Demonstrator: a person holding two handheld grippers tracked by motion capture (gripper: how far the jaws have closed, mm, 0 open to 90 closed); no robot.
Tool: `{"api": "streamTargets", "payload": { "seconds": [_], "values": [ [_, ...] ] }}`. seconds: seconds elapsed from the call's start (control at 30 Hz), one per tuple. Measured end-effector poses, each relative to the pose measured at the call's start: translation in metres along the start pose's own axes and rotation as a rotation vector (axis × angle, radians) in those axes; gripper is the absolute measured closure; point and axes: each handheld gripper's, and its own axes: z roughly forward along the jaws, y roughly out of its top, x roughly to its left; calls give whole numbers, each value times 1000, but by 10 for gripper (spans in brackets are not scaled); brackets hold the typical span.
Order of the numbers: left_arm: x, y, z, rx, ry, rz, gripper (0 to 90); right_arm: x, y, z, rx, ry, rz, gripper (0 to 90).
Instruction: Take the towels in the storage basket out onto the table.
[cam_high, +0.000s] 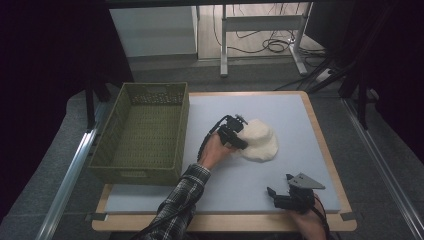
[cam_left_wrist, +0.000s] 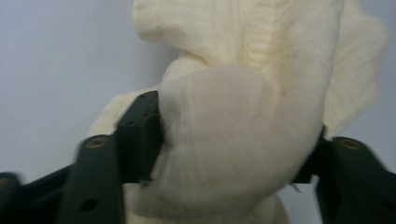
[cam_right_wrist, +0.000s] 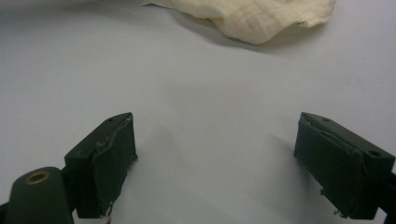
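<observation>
A crumpled cream cloth (cam_high: 261, 141) lies on the pale blue mat (cam_high: 225, 182), a little right of its middle. My left gripper (cam_high: 241, 139) is down at the cloth's left side. In the left gripper view a bunch of the cloth (cam_left_wrist: 243, 93) fills the gap between the wide-set jaws of the left gripper (cam_left_wrist: 229, 147) and touches both pads; I see no squeeze on it. My right gripper (cam_high: 279, 184) rests near the mat's front right edge, open and with nothing in it. From the right gripper (cam_right_wrist: 233, 154) the cloth (cam_right_wrist: 261, 16) is seen farther off.
A green woven basket (cam_high: 183, 125) stands on the left of the table, touching the mat's left edge. The wooden table edge (cam_high: 320, 131) frames the mat. Desk legs and cables (cam_high: 272, 45) are on the floor beyond.
</observation>
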Motion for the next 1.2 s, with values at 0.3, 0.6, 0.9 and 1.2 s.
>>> {"api": "streamTargets", "payload": {
  "seconds": [0.3, 0.6, 0.9, 1.2],
  "values": [
    [-7, -16, -41, -107, -35, -3, 238, 1, 1, -1, 11, -3, -1, 132],
    [-16, -46, -49, -164, 15, -26, 242, 2, 5, -1, 43, -5, 2, 130],
    [-31, -70, -50, -209, 63, 5, 367, -1, 9, -4, 54, 18, 23, 294],
    [-34, -98, -37, -228, 94, -31, 390, -11, 33, -5, 33, 146, 45, 503]
  ]
}}
